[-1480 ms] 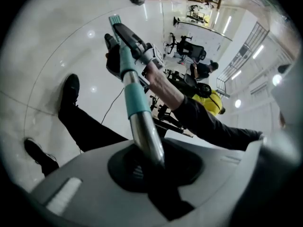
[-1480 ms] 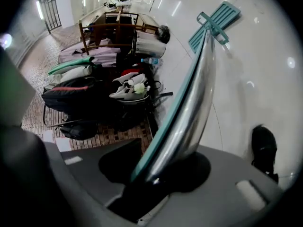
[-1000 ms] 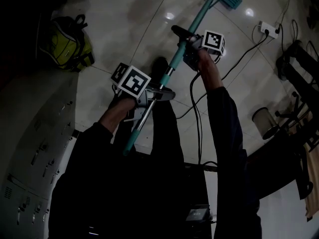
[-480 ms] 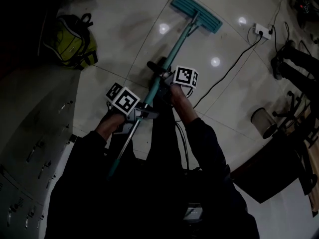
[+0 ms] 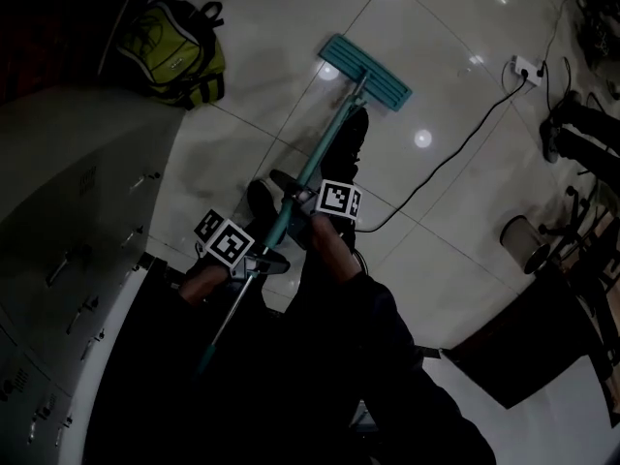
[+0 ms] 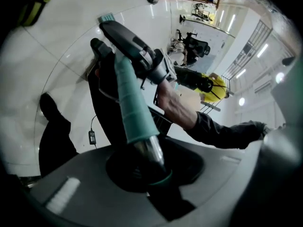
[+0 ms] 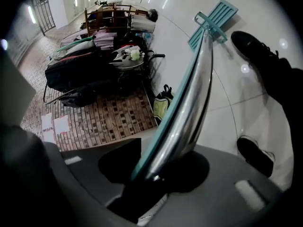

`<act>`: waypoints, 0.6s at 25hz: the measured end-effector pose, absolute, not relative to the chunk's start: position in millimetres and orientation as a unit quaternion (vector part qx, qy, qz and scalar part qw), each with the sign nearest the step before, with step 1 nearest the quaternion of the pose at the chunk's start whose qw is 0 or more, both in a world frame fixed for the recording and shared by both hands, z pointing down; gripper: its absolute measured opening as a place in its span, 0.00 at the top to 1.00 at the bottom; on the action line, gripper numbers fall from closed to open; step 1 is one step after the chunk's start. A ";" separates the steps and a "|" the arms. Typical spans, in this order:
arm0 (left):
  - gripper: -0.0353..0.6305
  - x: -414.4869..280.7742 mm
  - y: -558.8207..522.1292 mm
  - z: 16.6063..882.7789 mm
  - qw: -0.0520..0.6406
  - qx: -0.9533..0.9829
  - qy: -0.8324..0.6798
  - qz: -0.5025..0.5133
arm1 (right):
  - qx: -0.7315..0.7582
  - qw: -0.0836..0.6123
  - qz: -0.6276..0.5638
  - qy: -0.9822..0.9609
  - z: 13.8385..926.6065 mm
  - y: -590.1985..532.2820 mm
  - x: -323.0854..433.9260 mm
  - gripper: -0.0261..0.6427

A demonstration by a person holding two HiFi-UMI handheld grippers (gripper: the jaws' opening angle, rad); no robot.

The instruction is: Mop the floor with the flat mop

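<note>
Drawn back toward the person since a second ago, the flat mop's head [image 5: 365, 72] now lies flat on the pale tiled floor [image 5: 455, 192] below the top edge of the head view, and both grippers sit lower and closer to the body.

At far left a yellow-green backpack [image 5: 174, 51] rests on the tiles above a grey locker bank [image 5: 77, 250]. The left gripper [image 5: 262, 261] is clamped on the low end of the mop handle [image 5: 325, 148]. Its own view shows the shaft standing up between the fingers, which close narrowly on the bare metal just under the teal sleeve [image 6: 132, 103].

Further up the shaft, the right gripper [image 5: 298, 197] also grips the handle, its fingers narrow around the shiny tube [image 7: 189, 98], which runs away from them to the teal head [image 7: 213, 20]. A black shoe [image 5: 351, 134] stands just beside the shaft, between that gripper and the head.

To the right, a black cable [image 5: 465, 134] crosses the floor to a white power strip [image 5: 526, 66], and a small bin [image 5: 523, 232] stands near the edge.
</note>
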State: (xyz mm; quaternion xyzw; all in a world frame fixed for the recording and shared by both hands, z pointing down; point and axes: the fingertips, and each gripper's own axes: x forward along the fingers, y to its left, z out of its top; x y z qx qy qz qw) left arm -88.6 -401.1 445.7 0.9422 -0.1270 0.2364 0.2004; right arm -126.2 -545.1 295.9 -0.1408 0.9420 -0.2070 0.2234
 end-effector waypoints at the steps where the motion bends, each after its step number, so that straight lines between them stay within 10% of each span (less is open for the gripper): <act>1: 0.81 -96.9 -400.0 455.0 0.204 0.941 -0.128 0.237 | -0.138 0.222 -0.212 0.942 306.5 -545.1 -135.3 0.71; 15: 0.80 -36.2 -424.6 381.1 0.183 0.941 -0.136 0.250 | -0.137 0.233 -0.210 0.940 230.7 -567.9 -69.8 0.71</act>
